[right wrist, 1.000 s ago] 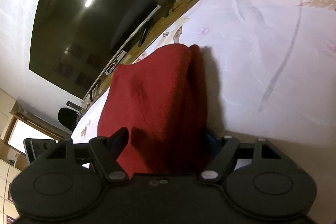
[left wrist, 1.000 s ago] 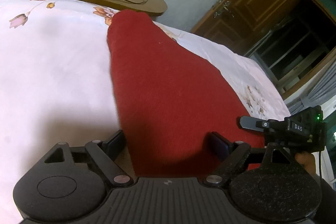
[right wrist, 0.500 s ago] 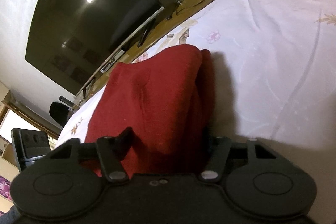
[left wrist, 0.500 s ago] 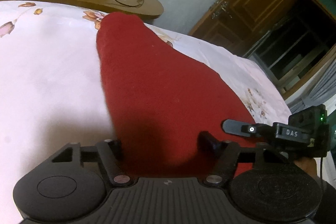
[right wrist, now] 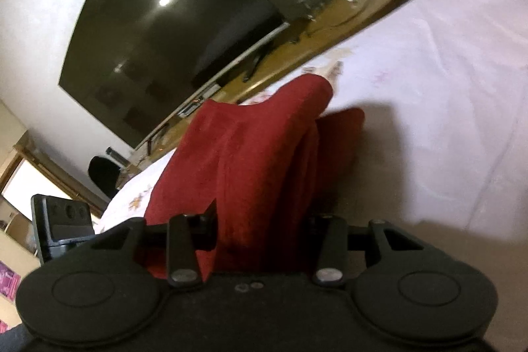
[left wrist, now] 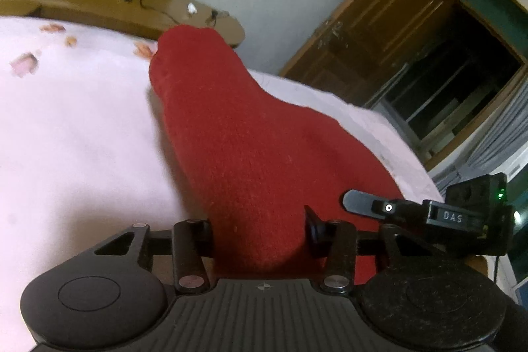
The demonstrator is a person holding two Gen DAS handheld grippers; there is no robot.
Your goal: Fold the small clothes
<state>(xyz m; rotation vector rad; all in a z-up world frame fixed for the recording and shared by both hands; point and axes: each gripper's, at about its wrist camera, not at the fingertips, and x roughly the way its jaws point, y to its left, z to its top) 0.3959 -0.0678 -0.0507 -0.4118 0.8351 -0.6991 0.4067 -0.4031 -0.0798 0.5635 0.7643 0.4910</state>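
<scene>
- The red cloth (left wrist: 250,150) lies on the bed sheet (left wrist: 76,134). It is long and narrows toward the far end, which almost reaches the far edge of the bed.
- Your left gripper (left wrist: 259,228) has just been closing. Its jaws now pinch the near end of the cloth, and the fabric bulges between the fingers (left wrist: 313,228).
- Your right gripper (right wrist: 260,228) has also just been closing, and it pinches the near end of the same cloth (right wrist: 250,160). Here the fabric stands up in soft vertical folds, and one lower layer lies on the sheet to the right.
- In the left wrist view, the sheet to the left of the cloth is bare and wide. In the right wrist view, the sheet (right wrist: 445,94) to the right of the cloth is bare too, with some shallow creases.
- The sheet is pale pink with small flower prints near its far edge. The cloth looks thick and fuzzy, like fleece or knit.
- Beyond the far edge of the bed stands a wooden TV stand (right wrist: 333,32) with a rounded end, and some cables lie on it.
- A large dark TV (right wrist: 171,32) stands on it, against a white wall.
- A brown wooden door (left wrist: 389,32) is at the right in the left wrist view.
</scene>
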